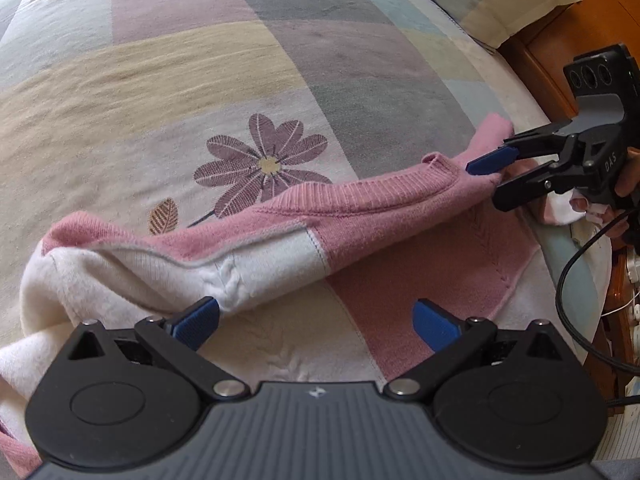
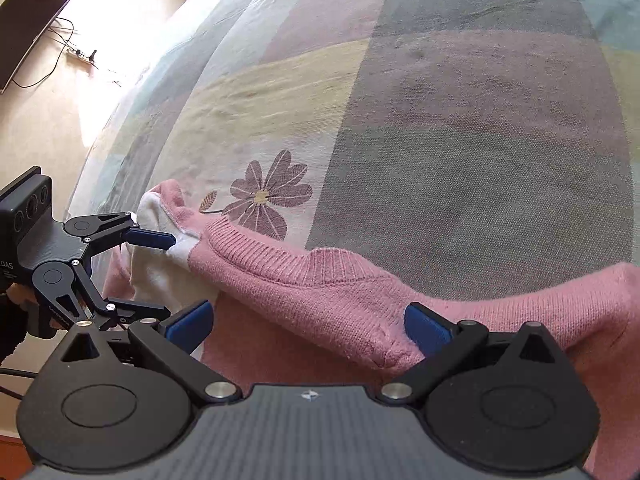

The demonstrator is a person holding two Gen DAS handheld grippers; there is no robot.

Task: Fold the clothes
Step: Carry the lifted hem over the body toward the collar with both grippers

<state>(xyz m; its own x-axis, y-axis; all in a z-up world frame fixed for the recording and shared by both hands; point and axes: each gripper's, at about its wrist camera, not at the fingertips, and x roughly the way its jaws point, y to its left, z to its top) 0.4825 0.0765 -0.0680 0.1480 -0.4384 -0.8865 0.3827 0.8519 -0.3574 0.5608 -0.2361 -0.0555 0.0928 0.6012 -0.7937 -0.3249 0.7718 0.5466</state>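
Both of your grippers are standing spread: the left gripper and right gripper are cradling, not pinching, the pink-and-white sweater's raised edge between their fingers above the bedspread. It could be slipping off either pad, collapsing unevenly.

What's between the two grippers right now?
The pink-and-white sweater: its folded top edge with the ribbed collar spans from left gripper to right gripper. Left wrist view shows it best.
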